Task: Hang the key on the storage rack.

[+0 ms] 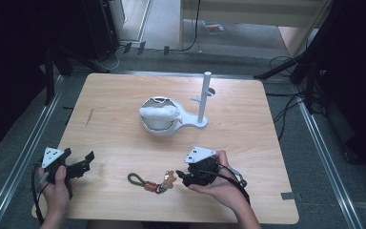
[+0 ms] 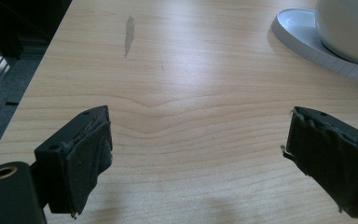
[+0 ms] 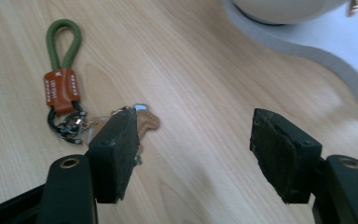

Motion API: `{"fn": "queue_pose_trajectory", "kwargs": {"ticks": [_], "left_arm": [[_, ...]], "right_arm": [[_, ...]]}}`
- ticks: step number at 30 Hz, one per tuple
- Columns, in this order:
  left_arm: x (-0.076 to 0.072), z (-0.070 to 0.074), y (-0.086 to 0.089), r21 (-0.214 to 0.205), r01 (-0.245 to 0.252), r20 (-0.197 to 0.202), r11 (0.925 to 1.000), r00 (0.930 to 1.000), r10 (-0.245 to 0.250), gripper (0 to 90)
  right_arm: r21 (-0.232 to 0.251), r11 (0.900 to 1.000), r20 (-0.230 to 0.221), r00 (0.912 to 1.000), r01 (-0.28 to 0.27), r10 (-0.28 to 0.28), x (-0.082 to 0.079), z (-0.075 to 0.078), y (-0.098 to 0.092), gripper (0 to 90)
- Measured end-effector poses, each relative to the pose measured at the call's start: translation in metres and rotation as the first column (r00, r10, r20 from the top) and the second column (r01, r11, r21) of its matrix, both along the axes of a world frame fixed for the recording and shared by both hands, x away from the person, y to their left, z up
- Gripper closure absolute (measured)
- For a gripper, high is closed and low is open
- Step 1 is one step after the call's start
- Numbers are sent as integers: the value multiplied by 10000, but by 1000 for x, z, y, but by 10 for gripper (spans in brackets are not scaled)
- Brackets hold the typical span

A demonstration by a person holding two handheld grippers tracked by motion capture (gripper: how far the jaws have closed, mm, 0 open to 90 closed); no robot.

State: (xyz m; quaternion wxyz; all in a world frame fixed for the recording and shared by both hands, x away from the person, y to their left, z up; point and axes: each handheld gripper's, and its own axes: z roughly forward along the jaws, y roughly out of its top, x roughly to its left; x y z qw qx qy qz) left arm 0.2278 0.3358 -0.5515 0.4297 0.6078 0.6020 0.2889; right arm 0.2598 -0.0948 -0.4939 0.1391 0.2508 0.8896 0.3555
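Pale wood makes up the table [image 1: 124, 95], the largest thing in the high view. Near its middle stands a white stand [image 1: 190, 125] with a flat base and an upright post [image 1: 205, 95]; on the base sits a white rounded bowl-like holder [image 1: 159, 117] with something white and soft-looking bulging from it, though I cannot tell what that is.

At the near left edge the left gripper [image 1: 83, 162] is held in a hand, its jaws wide apart over bare wood with nothing between them, as the left gripper view makes plain; that view also catches the stand's rim and a grey smear on the wood [image 2: 129, 35].

Toward the near right the right gripper [image 1: 178, 175] lies low over the table, jaws apart and clamped on nothing. Just beside its tips lies the keychain [image 1: 150, 182]: a green cord loop [image 3: 64, 42], an orange-brown leather tab [image 3: 61, 91] bearing small white writing too fine to read, dark metal rings [image 3: 67, 123] and a tan tag [image 3: 147, 122] partly behind one jaw. These details come clear in the right gripper view; from above they blur together.
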Motion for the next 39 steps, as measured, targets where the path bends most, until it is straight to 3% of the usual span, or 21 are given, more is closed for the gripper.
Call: {"fn": "queue_pose_trajectory", "kwargs": {"ticks": [7,17,33,39], "left_arm": [[0,0,0,8,1,2,10000,10000,-1,73],[0,0,0,-4,0,-1,10000,10000,0,73],[0,0,0,-2,5,-24,10000,10000,-5,73],[0,0,0,-2,1,-26,10000,10000,-1,73]], "right_arm": [[51,9989,-296,9985,-456,457,-5,-11,14,367],[167,9933,-909,9891,-1144,1155,-11,-21,37,389],[166,9775,-1562,9651,-2102,2102,-18,-31,69,458],[-95,9709,-1797,9555,-2395,2339,-20,-34,80,485]]}}
